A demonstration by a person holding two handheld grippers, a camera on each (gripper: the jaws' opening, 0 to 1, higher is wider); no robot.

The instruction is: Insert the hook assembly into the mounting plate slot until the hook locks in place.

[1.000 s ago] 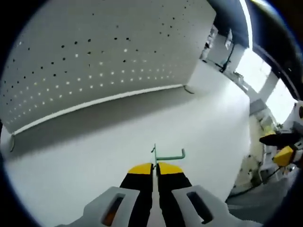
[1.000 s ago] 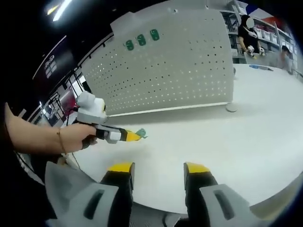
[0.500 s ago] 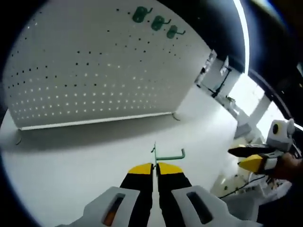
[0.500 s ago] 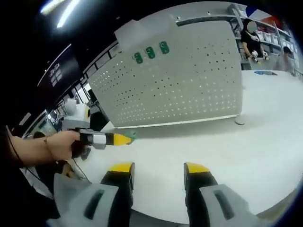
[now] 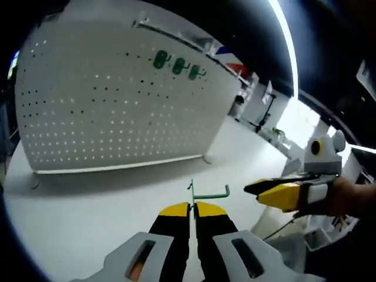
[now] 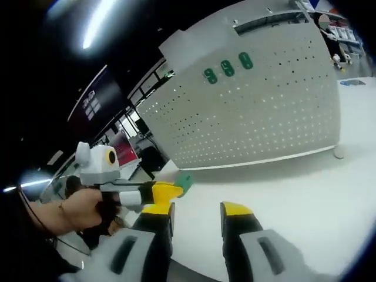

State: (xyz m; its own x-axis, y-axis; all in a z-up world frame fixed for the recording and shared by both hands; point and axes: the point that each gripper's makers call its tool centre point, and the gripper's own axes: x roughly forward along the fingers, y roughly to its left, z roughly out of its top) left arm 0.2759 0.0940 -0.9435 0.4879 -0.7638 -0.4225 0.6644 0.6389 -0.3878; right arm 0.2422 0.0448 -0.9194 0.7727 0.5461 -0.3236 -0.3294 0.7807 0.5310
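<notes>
The pegboard (image 5: 117,106) stands upright along the far side of the white table (image 5: 88,205), resting on small feet at its lower corners, and three green hooks (image 5: 176,64) already hang in a row near its top edge. In the right gripper view the same board (image 6: 258,111) rises behind the table (image 6: 305,194) with those hooks (image 6: 226,67) high on its face.

The step in hand looks like the carry: the left gripper (image 5: 192,207) has its jaws clenched on the green hook (image 5: 208,192), which sticks out past the yellow tips, its arm pointing right and ending in a small upturn, well short of the board. The right gripper (image 6: 195,210) hangs with jaws parted and holds nothing; it also comes into the left gripper view (image 5: 258,191), held in a hand (image 5: 352,197) near the table's right edge.

Next, I judge, the hook must be brought up to the board, its back prongs lined with a pair of holes, then pushed in and tipped until it seats.

Hard to tell: the hook's prongs are hidden between the jaws, and in the right gripper view the hook (image 6: 184,181) is only a green blur at the left gripper's (image 6: 173,190) tip. Which holes are meant is not clear.
</notes>
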